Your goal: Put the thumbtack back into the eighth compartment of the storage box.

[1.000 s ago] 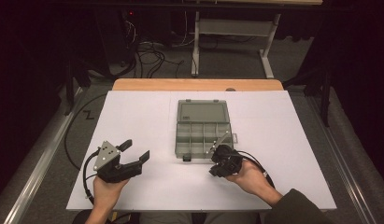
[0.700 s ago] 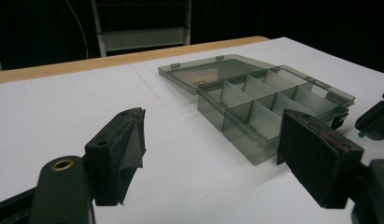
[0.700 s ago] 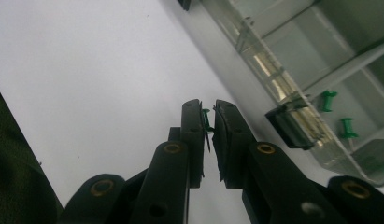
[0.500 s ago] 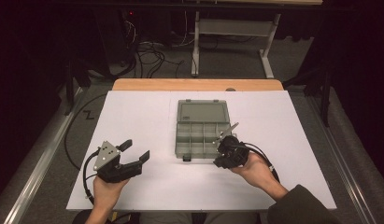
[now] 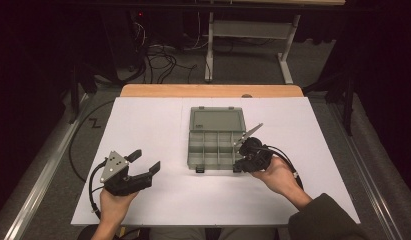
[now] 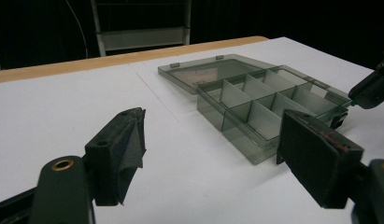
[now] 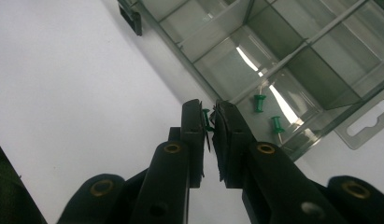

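Left gripper (image 5: 143,167): jaws apart, nothing between them, resting on the white table (image 5: 153,135) left of the compartment box (image 5: 215,142). Right gripper (image 7: 209,122): jaws clamped on a green push pin (image 7: 206,119) at the box's near right corner, just beside two loose pins (image 7: 259,102) lying inside

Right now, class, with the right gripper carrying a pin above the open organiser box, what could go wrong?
1. The green push pin is pinched only at the tips of the right gripper, so it might slip.
2. Two pins already lie in the near compartment of the box; a drop could scatter them or land outside.
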Motion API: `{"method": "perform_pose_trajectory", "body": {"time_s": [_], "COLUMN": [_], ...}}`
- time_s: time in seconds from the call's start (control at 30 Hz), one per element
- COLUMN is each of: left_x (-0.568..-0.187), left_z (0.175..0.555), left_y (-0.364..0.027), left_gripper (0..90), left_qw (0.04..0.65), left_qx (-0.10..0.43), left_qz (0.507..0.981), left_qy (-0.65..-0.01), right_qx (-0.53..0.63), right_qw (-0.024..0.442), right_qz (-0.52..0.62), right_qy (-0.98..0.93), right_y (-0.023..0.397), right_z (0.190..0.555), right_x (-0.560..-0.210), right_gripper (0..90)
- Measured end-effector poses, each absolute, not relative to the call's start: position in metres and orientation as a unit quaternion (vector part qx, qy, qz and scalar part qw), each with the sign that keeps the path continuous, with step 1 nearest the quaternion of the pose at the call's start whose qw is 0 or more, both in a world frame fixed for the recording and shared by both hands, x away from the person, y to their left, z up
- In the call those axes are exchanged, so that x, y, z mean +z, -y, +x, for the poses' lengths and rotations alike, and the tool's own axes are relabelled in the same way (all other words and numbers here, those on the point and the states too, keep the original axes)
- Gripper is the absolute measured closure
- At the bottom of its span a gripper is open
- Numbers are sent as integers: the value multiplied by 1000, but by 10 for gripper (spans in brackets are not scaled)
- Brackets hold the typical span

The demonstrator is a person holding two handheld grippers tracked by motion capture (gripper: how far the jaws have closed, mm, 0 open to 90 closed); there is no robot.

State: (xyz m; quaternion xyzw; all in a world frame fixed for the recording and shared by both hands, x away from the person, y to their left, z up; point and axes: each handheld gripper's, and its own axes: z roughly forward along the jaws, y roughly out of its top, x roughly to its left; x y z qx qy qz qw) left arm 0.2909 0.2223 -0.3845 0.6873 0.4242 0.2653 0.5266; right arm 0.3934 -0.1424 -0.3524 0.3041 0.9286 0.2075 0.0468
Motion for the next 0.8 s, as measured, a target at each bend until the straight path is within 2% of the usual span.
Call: {"method": "perform_pose_trajectory", "body": {"time_s": [0.8], "left_x": [-385], "left_z": [291], "left_y": [-222], "left_gripper": [239], "left_qw": [526], "left_qx": [265], "left_qz": [688], "left_qy": [-423], "right_qx": [201], "right_qw": [54], "right_qz": [347], "right_qy": [-914], "right_y": [152], "right_z": [418], "right_x": [-356], "right_gripper": [845]}}
